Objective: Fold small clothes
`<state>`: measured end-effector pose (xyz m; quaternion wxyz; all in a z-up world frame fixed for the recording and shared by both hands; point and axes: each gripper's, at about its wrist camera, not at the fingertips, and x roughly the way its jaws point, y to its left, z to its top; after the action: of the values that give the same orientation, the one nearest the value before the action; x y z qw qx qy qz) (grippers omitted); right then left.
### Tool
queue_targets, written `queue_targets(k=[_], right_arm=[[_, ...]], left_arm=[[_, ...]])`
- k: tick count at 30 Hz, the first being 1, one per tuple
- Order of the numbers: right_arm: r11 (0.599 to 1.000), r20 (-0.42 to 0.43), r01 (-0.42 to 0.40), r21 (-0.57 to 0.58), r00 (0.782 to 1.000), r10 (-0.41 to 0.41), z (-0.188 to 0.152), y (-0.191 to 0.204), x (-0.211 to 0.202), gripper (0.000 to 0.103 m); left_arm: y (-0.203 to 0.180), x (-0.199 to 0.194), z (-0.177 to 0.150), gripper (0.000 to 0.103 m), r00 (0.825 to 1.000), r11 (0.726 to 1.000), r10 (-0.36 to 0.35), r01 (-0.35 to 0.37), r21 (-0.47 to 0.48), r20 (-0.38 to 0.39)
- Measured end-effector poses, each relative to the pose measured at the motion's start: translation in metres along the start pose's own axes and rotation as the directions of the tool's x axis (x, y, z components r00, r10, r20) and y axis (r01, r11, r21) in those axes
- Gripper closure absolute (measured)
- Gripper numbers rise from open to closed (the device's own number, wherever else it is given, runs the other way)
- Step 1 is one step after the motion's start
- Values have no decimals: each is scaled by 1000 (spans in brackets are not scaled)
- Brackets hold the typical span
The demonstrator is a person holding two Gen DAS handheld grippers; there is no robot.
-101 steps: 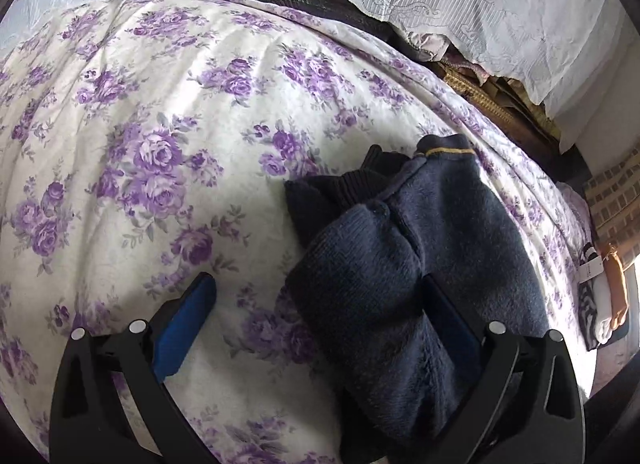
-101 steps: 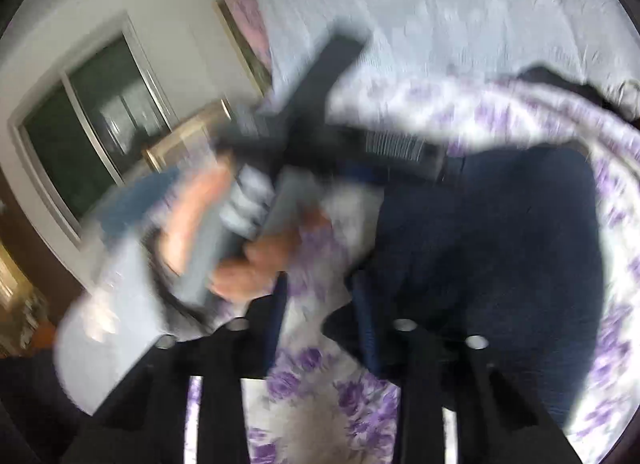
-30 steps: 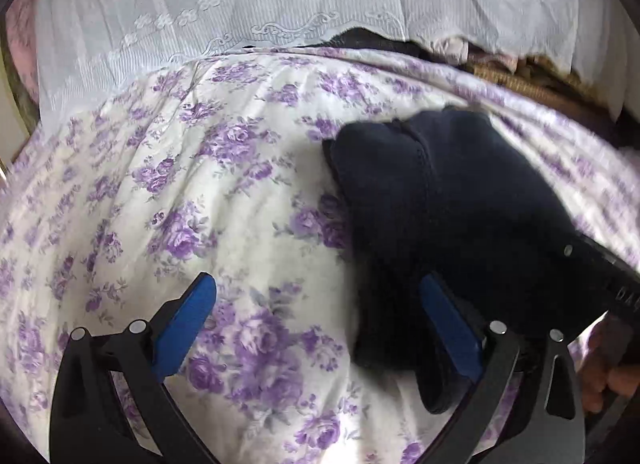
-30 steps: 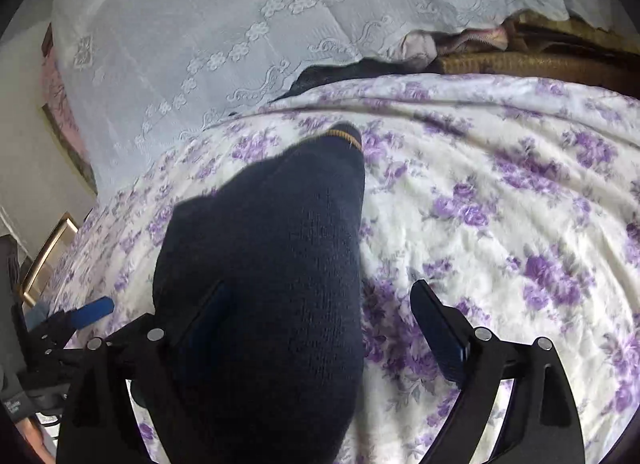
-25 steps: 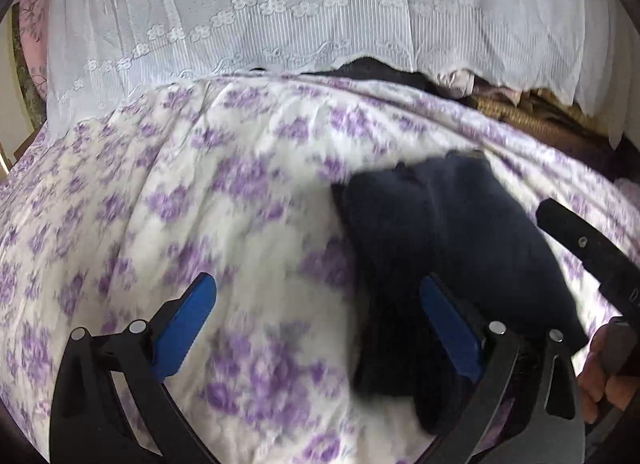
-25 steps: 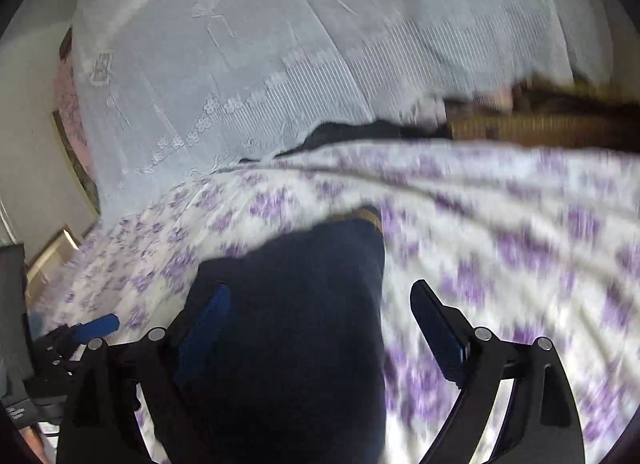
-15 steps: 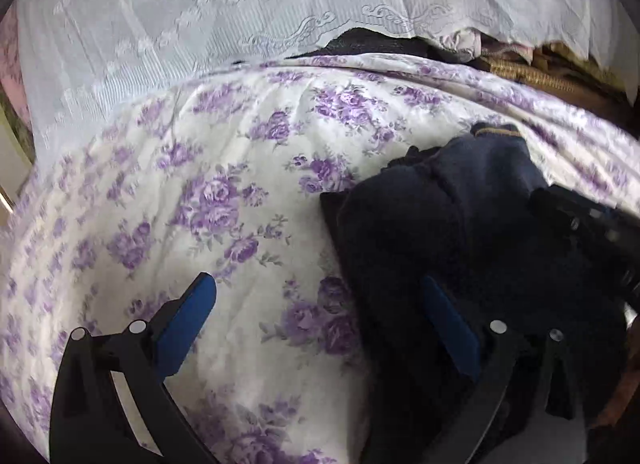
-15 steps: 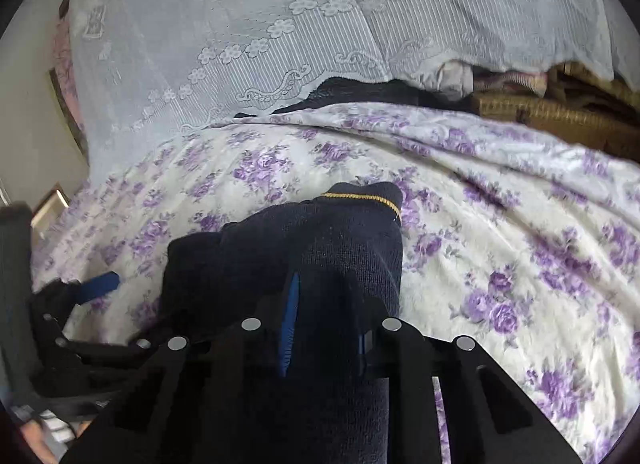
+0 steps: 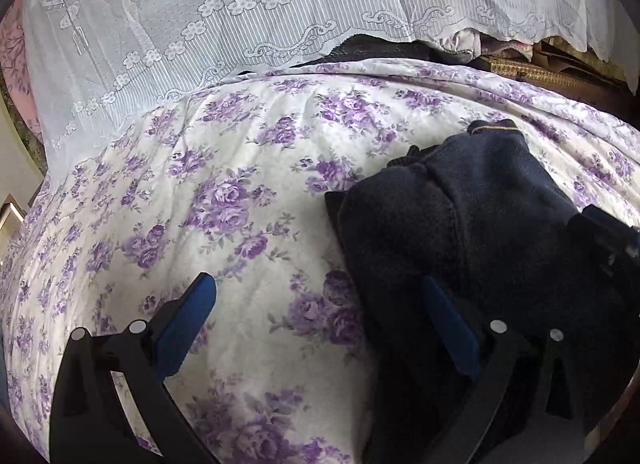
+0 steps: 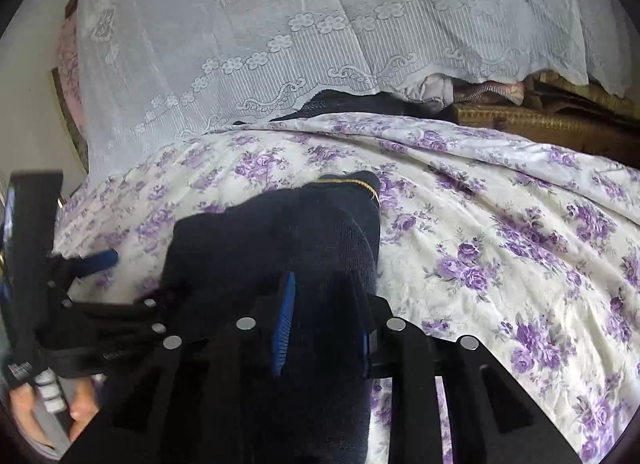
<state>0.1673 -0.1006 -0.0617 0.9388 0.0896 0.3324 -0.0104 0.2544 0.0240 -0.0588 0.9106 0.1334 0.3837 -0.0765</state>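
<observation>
A dark navy knitted garment (image 9: 472,224) with a thin gold trim at its far end lies folded on the purple floral bedspread (image 9: 240,204). It also shows in the right wrist view (image 10: 280,248). My left gripper (image 9: 316,324) is open; its right finger rests on the garment's left part and its left finger is over bare bedspread. My right gripper (image 10: 324,324) is shut on the garment's near end. The left gripper also shows at the left edge of the right wrist view (image 10: 96,260).
A white lace curtain (image 9: 240,24) hangs behind the bed. Dark clothes and a woven basket (image 10: 540,124) sit at the far right behind the bedspread (image 10: 520,224). The person's hand (image 10: 48,404) holds the left gripper's handle.
My right gripper was open over the garment a second ago and has shut on its near end. The left gripper has stayed open beside the garment.
</observation>
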Motion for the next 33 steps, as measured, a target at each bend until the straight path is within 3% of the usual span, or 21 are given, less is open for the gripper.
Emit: queue_targets(k=[6,9,11,16,20,23,24,25,26,27,28,30,33], right_arm=[[998,48,-37,57,998,34,-2,-8,-16,73],[999,79,-30,25,996,28,-9,-6,-31,71],[1000,28,-27,3,999,27,-17,-5,-27,59],[990,-5,-91,110,996,92,-19,-27,-20,48],[978,9,-131,163,991,132,-19,-34,-22,46],[959,20,-183,215,983,183,-18,-43,-23,40],[952,22,-196,236,980,196,-18,-47,-23,39],[943,22,-210,257,977,212,-18,-50,-22,38],[929,23,-233,286,971,237,-17,-55,-21,37],[919,24,-250,306,967,255,-17,-58,-20,36],[908,25,-263,326,963,270,-17,-62,-19,35],[883,22,-291,369,952,304,-18,-68,-15,32],[856,-7,-314,412,938,347,-21,-70,-5,32]], left_arm=[[1,0,-1,4,1000,1000,-6,6,-8,-2],[2,0,-1,4,1000,1000,-13,13,-14,-5],[2,0,-2,4,1000,1000,-16,16,-17,-6],[3,-1,-3,4,1000,999,-28,28,-24,-8],[7,-7,-5,4,997,996,-79,79,-40,-9],[16,-14,-6,4,974,971,-225,224,-84,-5],[20,-14,-6,4,947,941,-322,319,-111,-8],[23,-12,-6,4,909,901,-417,411,-141,-19],[27,-8,-7,4,848,836,-529,515,-190,-29],[27,-6,-8,4,817,803,-575,557,-212,-33],[26,-3,-9,4,804,790,-593,572,-221,-40],[22,3,-10,4,817,808,-573,548,-217,-72],[15,11,-11,4,817,816,-567,540,-205,-106]])
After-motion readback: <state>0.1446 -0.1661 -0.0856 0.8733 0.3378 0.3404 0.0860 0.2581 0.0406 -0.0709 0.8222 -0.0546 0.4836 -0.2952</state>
